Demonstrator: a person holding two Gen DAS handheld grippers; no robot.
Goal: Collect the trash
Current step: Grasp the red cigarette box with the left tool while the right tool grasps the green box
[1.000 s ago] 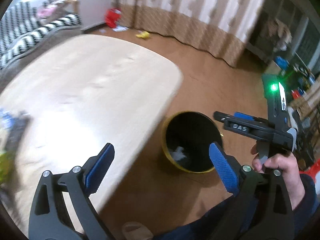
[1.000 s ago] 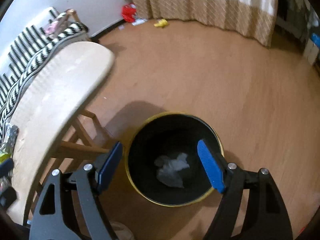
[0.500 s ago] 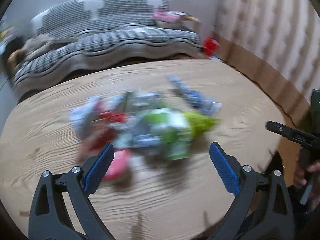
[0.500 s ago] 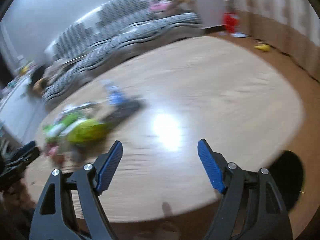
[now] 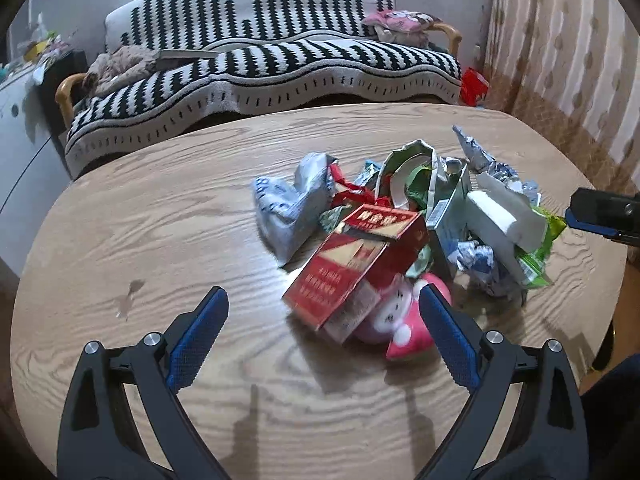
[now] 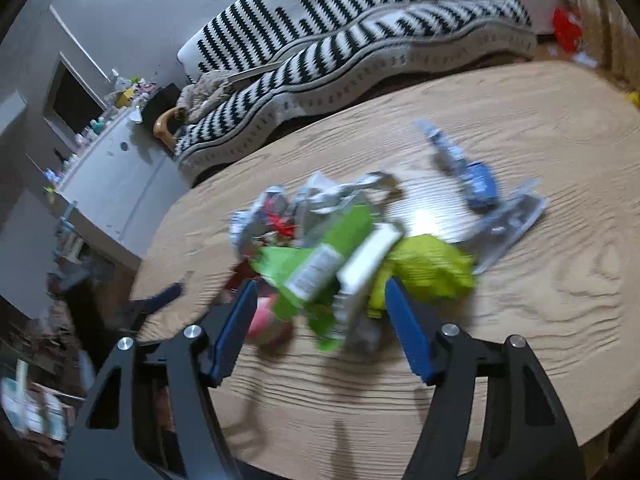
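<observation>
A pile of trash lies on the oval wooden table (image 5: 160,240). In it are a red carton (image 5: 356,264), a pink packet (image 5: 400,324), a white box (image 5: 500,212), green wrappers (image 5: 540,248) and a silver-blue wrapper (image 5: 292,204). My left gripper (image 5: 322,304) is open just in front of the red carton and holds nothing. In the right wrist view my right gripper (image 6: 320,292) is closing, with a green wrapper (image 6: 320,264) and the white box (image 6: 368,256) between its jaws, but the pads are not pressing on them. One right finger (image 5: 600,212) shows at the pile's right side.
A black-and-white striped sofa (image 5: 280,60) runs behind the table. A curtain (image 5: 560,60) hangs at the right, with a red item (image 5: 474,84) on the floor below it. A white cabinet (image 6: 112,176) stands at the left. The table's near edge is close below both grippers.
Both grippers have swung away from the black bin on the floor and now face the trash pile on the table. The right jaws have narrowed.
</observation>
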